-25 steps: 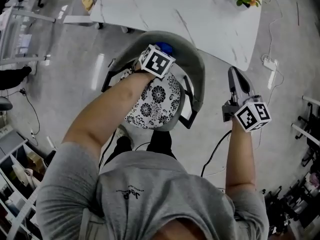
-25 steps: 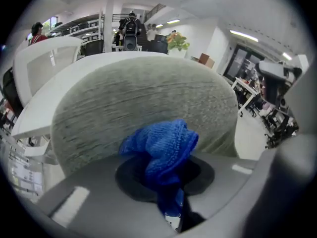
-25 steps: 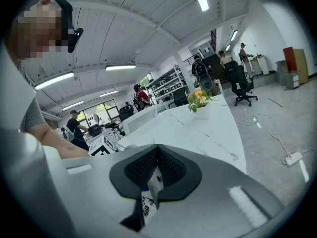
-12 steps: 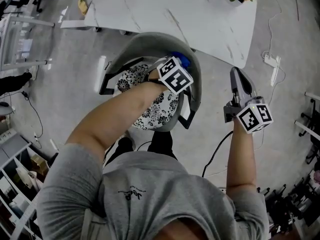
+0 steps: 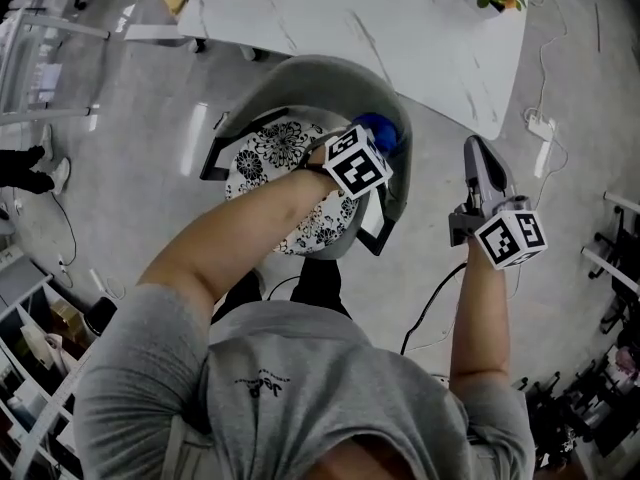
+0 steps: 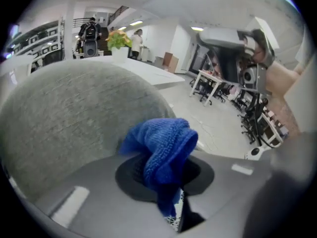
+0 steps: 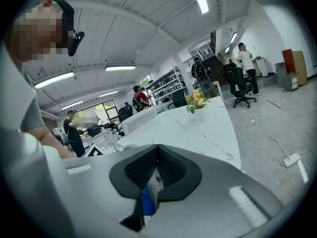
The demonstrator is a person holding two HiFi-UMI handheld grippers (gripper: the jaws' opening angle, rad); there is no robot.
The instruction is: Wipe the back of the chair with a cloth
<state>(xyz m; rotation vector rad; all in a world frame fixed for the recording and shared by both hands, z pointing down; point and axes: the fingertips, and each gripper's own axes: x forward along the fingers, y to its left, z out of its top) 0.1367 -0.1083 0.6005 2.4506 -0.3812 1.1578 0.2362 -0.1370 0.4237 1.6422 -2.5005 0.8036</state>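
The blue cloth (image 6: 166,143) is gripped in the left claw (image 5: 370,146) and pressed against the right side of the grey chair back (image 5: 300,73). The right claw (image 5: 473,154) is kept closed and empty, right of the chair.

Chair back (image 5: 290,76): curved grey wall closing the seat toward 12 o'clock.
Desk (image 5: 400,28): just behind it, tight gap.
Rim at 3 o'clock: taken by left hand-held gripper (image 5: 368,148) clamping cloth (image 5: 382,130).
Floor (image 5: 430,193): open passage between chair and right hand-held gripper (image 5: 476,153).
Power strip (image 5: 540,126): on floor, 2 o'clock.
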